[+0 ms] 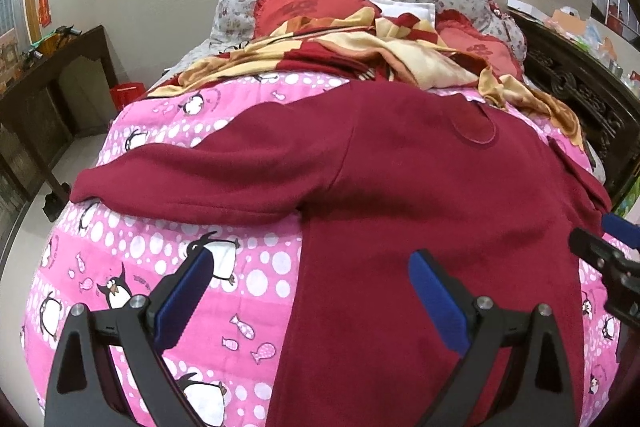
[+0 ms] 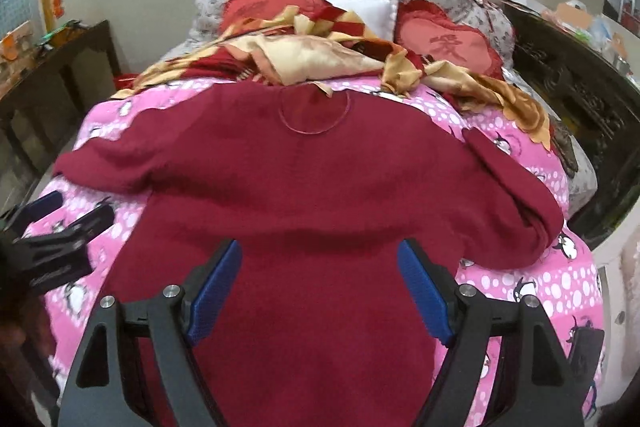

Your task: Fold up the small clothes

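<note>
In the left wrist view, a dark red sweater (image 1: 420, 187) is being shown lying flat on a pink penguin-print quilt (image 1: 140, 267) that is covering the bed, with one sleeve (image 1: 200, 179) being stretched out sideways from the sweater's body across the quilt. The left gripper (image 1: 312, 291) is being held above the sweater's lower edge with its blue pads (image 1: 436, 299) spread well apart and nothing between them; one pad is hanging over the quilt beside the sweater, the other over the red fabric. The right gripper (image 1: 612, 247) is being glimpsed at the frame's edge, beyond the sweater's far side. Past the sweater's collar, a crumpled red-and-yellow blanket (image 1: 360, 55) and red cushions (image 1: 304, 11) are being seen. In the right wrist view, the sweater (image 2: 320, 195) is being shown from its hem, both sleeves lying out to the sides on the quilt (image 2: 540, 287). The right gripper (image 2: 320, 291) is being held over the sweater's lower body, its pads (image 2: 216, 287) wide apart and empty. The left gripper (image 2: 52, 227) is being seen beside the sweater, over the quilt.
</note>
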{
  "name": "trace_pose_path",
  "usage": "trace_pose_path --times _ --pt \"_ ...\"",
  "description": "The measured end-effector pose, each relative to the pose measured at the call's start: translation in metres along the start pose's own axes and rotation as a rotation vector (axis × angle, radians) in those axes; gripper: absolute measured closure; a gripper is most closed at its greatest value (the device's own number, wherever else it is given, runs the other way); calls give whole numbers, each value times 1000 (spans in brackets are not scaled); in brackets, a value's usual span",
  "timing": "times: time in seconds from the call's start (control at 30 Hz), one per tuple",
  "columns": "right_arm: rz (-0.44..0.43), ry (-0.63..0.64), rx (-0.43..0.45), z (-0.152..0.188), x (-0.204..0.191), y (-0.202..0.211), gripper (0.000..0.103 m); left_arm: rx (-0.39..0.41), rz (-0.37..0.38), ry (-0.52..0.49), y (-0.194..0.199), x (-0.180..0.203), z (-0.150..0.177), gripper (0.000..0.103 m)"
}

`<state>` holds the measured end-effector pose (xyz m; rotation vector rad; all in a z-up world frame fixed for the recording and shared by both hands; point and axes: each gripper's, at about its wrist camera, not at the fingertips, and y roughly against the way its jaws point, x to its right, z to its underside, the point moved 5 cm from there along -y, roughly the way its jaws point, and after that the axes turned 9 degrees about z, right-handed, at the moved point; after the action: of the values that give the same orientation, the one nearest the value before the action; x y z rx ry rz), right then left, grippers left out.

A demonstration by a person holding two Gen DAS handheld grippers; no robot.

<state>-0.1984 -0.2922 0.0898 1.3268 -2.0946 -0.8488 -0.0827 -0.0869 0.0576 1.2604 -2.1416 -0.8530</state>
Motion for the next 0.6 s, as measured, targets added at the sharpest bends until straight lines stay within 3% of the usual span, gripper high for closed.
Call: trace_pose_path --times 0.6 --pt "93 -42 -53 2 -11 -39 23 -27 27 14 -21 6 4 3"
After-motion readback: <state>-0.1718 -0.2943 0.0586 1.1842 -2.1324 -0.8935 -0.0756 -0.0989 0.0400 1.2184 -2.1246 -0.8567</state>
